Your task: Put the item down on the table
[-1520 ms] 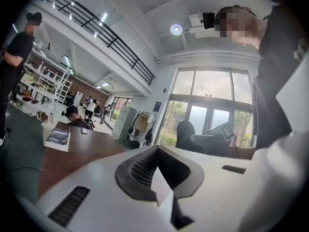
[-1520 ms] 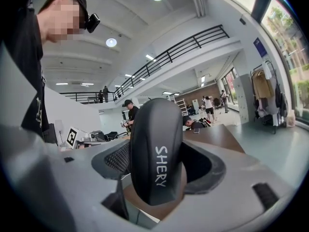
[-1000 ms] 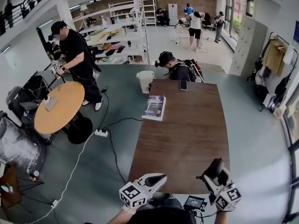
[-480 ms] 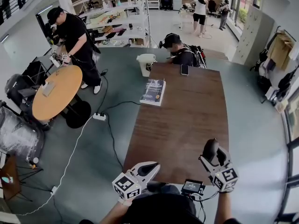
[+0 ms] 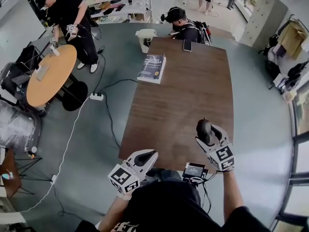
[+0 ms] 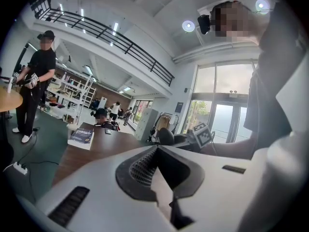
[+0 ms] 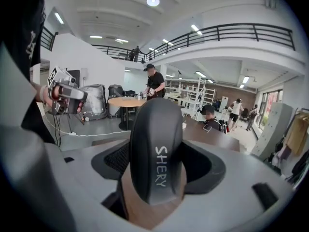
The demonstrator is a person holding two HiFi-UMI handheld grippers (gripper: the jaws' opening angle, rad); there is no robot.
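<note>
Over the table [image 5: 178, 95], right hand-held gripper [image 5: 208, 138] has advanced, clamping black item [image 5: 203, 127]

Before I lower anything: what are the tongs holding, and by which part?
The right tongs pinch the black item marked SHERY by the sides of its lower half. The left tongs are shut, empty.

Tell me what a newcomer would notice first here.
The right gripper, over the near end of the long brown table, clamps a black rounded item lettered SHERY. The left gripper is shut and empty; a dark book lies at the table's far left edge.
</note>
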